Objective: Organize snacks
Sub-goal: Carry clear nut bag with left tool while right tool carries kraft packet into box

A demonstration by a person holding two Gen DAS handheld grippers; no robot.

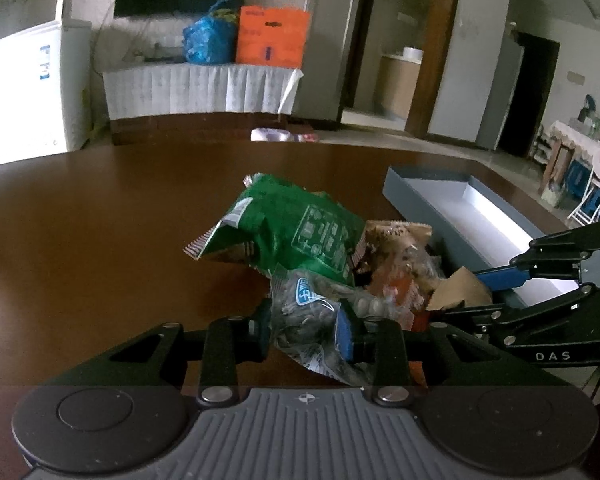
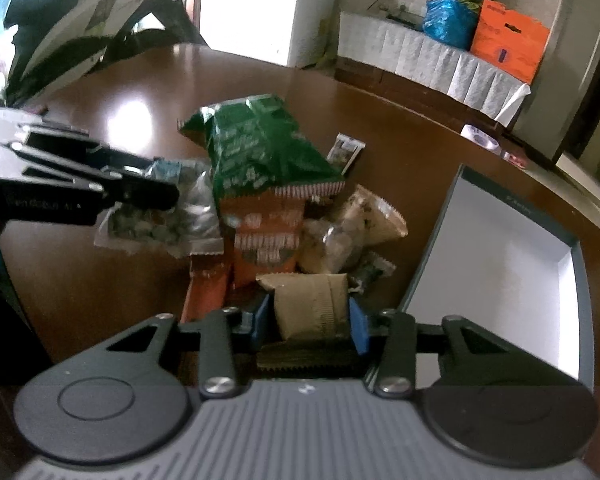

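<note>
Both claws tilted down: left claw (image 1: 306, 330) on clear seed packet (image 1: 312, 320), right claw (image 2: 310, 326) on tan packet (image 2: 312, 306).

Between your left jaws: clear crinkly plastic seed packet (image 1: 308, 320), glossy. Beyond them, green foil-look bag (image 1: 296, 232), shiny and creased. Between your right jaws: tan paper packet (image 2: 312, 306), matt, ribbed. Bench (image 1: 100, 232) under the jaws is polished brown wood, reflective. Right of them, grey box (image 2: 496, 260), matt card, smooth.
</note>
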